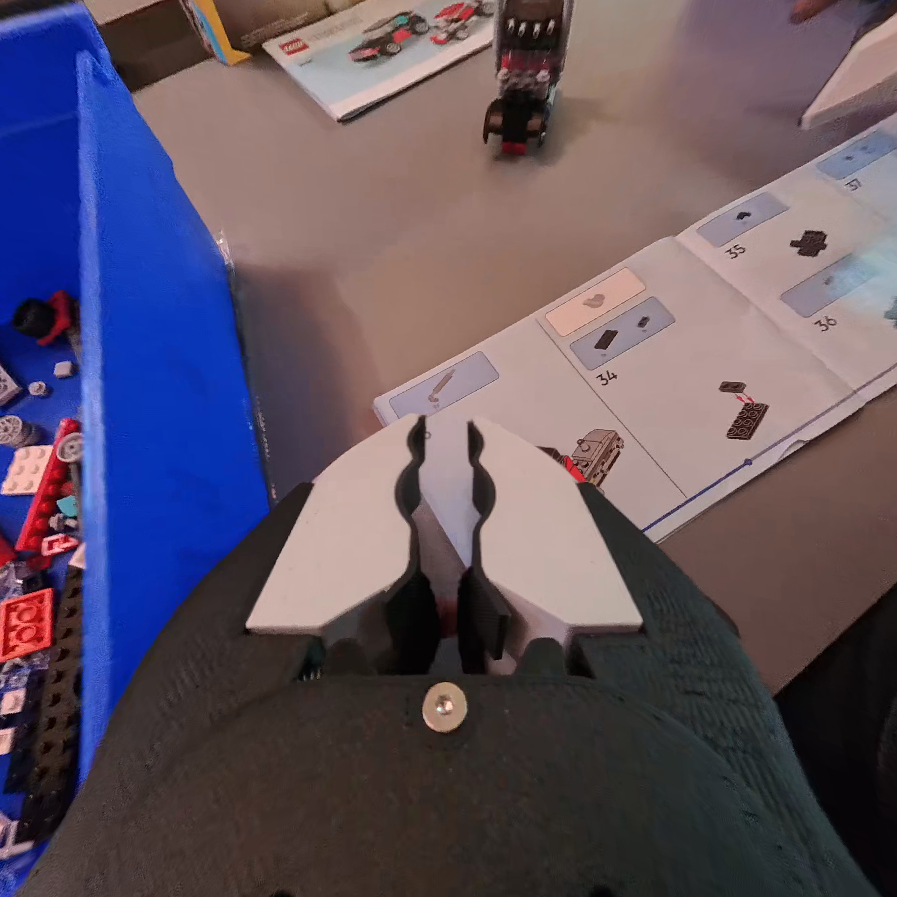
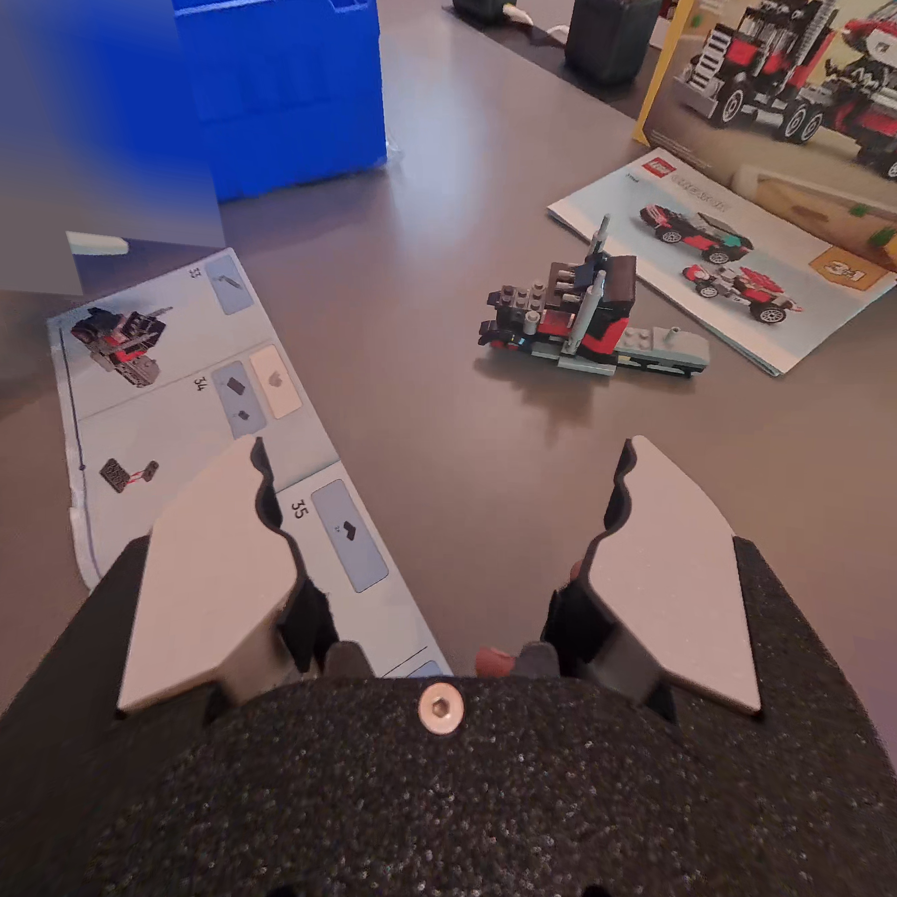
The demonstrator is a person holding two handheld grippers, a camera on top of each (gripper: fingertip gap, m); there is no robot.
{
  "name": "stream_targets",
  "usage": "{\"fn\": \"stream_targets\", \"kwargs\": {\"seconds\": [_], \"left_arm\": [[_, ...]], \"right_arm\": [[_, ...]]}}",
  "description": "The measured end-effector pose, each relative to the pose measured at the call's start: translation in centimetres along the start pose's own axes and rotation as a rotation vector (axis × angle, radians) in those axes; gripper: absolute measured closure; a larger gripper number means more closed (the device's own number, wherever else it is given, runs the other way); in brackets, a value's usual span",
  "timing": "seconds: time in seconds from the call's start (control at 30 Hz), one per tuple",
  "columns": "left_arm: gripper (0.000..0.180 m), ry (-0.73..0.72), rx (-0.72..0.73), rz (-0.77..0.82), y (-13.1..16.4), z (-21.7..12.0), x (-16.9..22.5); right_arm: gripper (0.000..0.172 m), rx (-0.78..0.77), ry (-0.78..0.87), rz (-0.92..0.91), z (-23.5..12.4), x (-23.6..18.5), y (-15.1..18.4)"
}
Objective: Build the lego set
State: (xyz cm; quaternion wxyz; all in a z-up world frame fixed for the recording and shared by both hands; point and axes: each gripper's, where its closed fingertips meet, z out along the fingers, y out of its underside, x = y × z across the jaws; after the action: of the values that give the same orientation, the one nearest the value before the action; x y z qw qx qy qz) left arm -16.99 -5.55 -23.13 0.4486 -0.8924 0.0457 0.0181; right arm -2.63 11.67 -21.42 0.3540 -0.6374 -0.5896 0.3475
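Grey table (image 2: 437,242), half-built red-black brick truck (image 2: 582,320)

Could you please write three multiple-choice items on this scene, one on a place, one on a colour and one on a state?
1. Where does the partly built brick truck stand?
A. inside the bin
B. on the bare grey table
C. on the open instruction booklet

2. What colour is the bin holding the loose bricks?
A. blue
B. yellow
C. green

3. How do the right gripper jaws stand?
A. shut on a brick
B. shut on the booklet
C. wide apart with nothing between them

Answers:
1 B: the truck sits on the tabletop, apart from both booklets.
2 A: its walls are plainly blue.
3 C: only table surface shows between the fingertips.
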Motion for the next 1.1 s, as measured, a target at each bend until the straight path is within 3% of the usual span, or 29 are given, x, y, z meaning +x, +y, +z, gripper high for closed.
{"fn": "stream_targets", "kwargs": {"seconds": [0.07, 0.27, 0.47, 0.73, 0.87, 0.93, 1.03, 1.1], "left_arm": [[0.154, 0.043, -0.005, -0.034, 0.4, 0.5, 0.8], [0.151, 0.105, 0.047, -0.063, -0.3, 0.8, 1.9], [0.151, 0.093, 0.075, -0.037, -0.6, 0.5, 1.7], [0.151, 0.179, 0.104, -0.064, -0.8, 0.8, 3.4], [0.151, 0.187, 0.101, -0.049, -0.7, 1.0, 3.7], [0.151, 0.196, 0.106, -0.045, -0.9, 1.1, 3.8], [0.151, 0.202, 0.109, -0.027, -1.2, 1.3, 4.0], [0.151, 0.204, 0.108, -0.010, -1.3, 1.3, 4.1]], "right_arm": [[0.046, -0.038, 0.014, 0.007, 0.8, 0.8, 0.3], [0.056, -0.087, 0.092, 0.066, 4.4, 5.2, 0.0], [0.072, -0.077, 0.061, -0.152, 7.7, 6.2, -2.2], [0.118, -0.073, -0.040, -0.057, 9.0, 6.4, -1.8], [0.118, -0.136, 0.067, 0.041, 8.5, 5.5, -1.3], [0.109, -0.157, 0.096, 0.099, 8.4, 4.2, -1.2], [0.088, -0.192, 0.035, 0.129, 8.6, 1.4, -1.2], [0.086, -0.186, -0.069, 0.130, 8.5, -0.7, -1.6]]}}
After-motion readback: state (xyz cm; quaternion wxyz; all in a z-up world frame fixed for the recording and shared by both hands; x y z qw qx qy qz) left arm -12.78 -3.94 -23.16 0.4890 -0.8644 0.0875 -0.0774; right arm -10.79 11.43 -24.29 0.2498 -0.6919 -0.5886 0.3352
